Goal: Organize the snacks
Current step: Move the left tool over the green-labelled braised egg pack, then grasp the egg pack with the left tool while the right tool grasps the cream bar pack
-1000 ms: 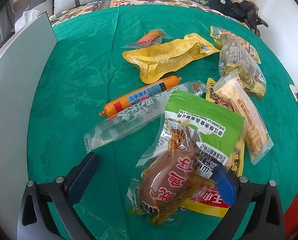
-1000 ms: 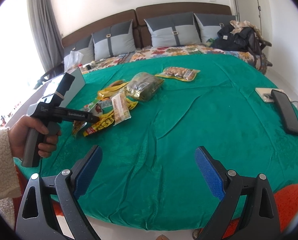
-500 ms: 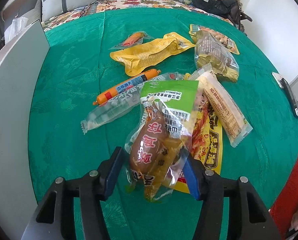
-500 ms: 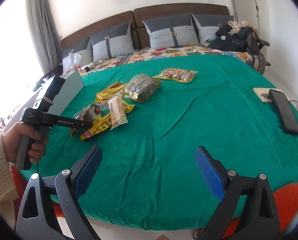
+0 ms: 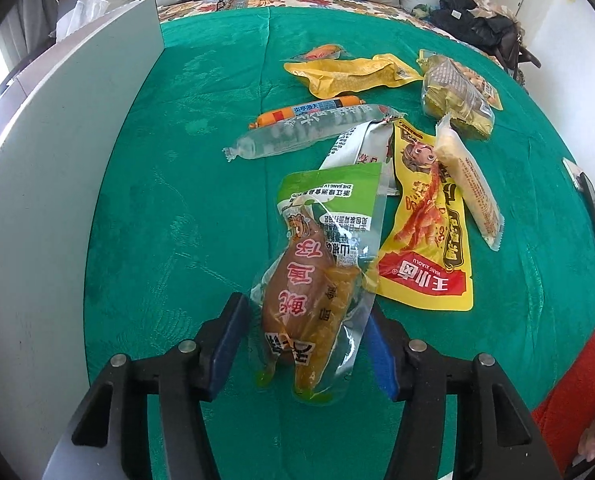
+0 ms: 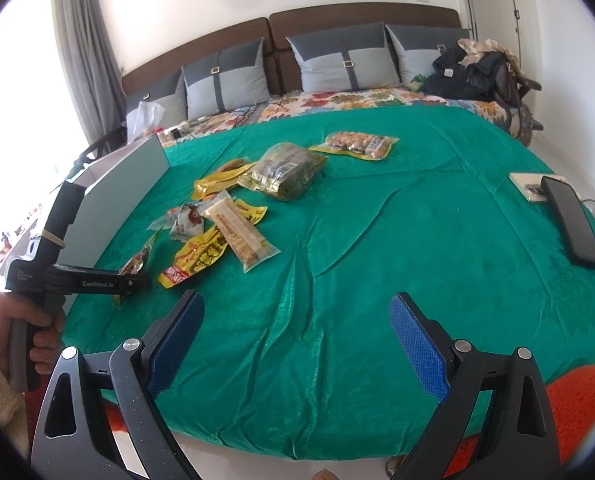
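Note:
A clear packet with a green top and a brown braised piece (image 5: 313,292) lies between the fingers of my left gripper (image 5: 305,320), just above the green bedspread (image 5: 177,200). The pads press its sides while the jaws are opening slightly. The packet sits left of the snack pile: a yellow chicken-feet pouch (image 5: 425,232), a long pale bar (image 5: 469,188), an orange sausage (image 5: 305,111) and a clear tube packet (image 5: 309,132). In the right wrist view a hand holds the left gripper (image 6: 137,280) at the bed's left. My right gripper (image 6: 293,320) hangs open and empty over the near cloth.
A white box wall (image 5: 57,200) stands along the left of the bed. A yellow pouch (image 5: 349,74), a gold bag (image 6: 285,168) and a nut packet (image 6: 357,144) lie farther back. A black case (image 6: 573,220) and a phone rest at the right edge. Pillows line the headboard.
My left gripper closed on the green-topped packet and carried it left, off the pile and toward the white box. The right gripper stayed where it was.

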Demonstrator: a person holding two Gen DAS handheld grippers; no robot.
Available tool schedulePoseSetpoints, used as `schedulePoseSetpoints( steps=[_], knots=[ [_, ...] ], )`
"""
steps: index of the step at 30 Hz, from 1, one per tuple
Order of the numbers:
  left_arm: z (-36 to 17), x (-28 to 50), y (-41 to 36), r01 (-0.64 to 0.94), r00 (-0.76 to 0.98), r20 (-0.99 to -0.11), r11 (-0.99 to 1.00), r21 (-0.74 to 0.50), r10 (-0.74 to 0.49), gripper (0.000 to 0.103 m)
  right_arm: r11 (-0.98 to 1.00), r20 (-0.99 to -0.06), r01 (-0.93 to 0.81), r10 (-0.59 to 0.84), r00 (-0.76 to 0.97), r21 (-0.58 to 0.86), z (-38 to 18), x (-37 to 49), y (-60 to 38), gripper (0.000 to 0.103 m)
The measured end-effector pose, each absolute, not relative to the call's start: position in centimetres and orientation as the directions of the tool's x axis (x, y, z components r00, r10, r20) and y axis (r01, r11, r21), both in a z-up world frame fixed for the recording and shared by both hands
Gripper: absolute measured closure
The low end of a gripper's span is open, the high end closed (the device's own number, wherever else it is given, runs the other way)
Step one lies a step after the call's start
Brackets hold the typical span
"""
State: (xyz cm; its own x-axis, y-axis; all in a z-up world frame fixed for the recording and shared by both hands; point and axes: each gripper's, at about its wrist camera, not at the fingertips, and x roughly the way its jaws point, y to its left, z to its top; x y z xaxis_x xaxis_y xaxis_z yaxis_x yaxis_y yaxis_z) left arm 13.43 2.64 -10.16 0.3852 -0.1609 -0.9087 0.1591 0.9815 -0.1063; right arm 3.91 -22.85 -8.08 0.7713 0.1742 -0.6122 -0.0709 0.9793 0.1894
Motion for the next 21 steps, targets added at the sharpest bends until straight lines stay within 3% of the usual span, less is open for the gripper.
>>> schedulePoseSetpoints(
  steps=[2, 4, 12, 18, 21],
  knots=[
    [-10.2, 13.6, 2.8, 0.163, 0.375, -0.907, 0.977, -0.140, -0.192, 0.024, 0.980, -0.611, -0.070, 0.171, 0.773, 0.186, -8.0, 3.8, -22.9, 0.008],
    [-10.3, 13.5, 3.1, 0.167, 0.376, -0.901, 0.972, -0.165, -0.218, 0.022, 0.980, -0.611, -0.065, 0.167, 0.774, 0.186, -8.0, 3.8, -23.0, 0.008],
    [-10.2, 13.6, 3.2, 0.220, 0.367, -0.901, 0.963, -0.157, -0.231, 0.022, 0.978, -0.635, -0.052, 0.172, 0.753, 0.203, -8.6, 4.1, -23.0, 0.008],
    [-10.8, 14.0, 0.8, 0.310, 0.392, -0.911, 0.951, 0.000, -0.128, 0.020, 0.978, -0.643, -0.054, 0.172, 0.747, 0.200, -8.8, 4.2, -22.8, 0.008],
    [-10.5, 14.6, 1.2, 0.288, 0.398, -0.908, 0.958, -0.011, -0.130, 0.034, 0.980, -0.646, -0.056, 0.168, 0.744, 0.190, -8.9, 4.1, -22.7, 0.008]
  ],
)
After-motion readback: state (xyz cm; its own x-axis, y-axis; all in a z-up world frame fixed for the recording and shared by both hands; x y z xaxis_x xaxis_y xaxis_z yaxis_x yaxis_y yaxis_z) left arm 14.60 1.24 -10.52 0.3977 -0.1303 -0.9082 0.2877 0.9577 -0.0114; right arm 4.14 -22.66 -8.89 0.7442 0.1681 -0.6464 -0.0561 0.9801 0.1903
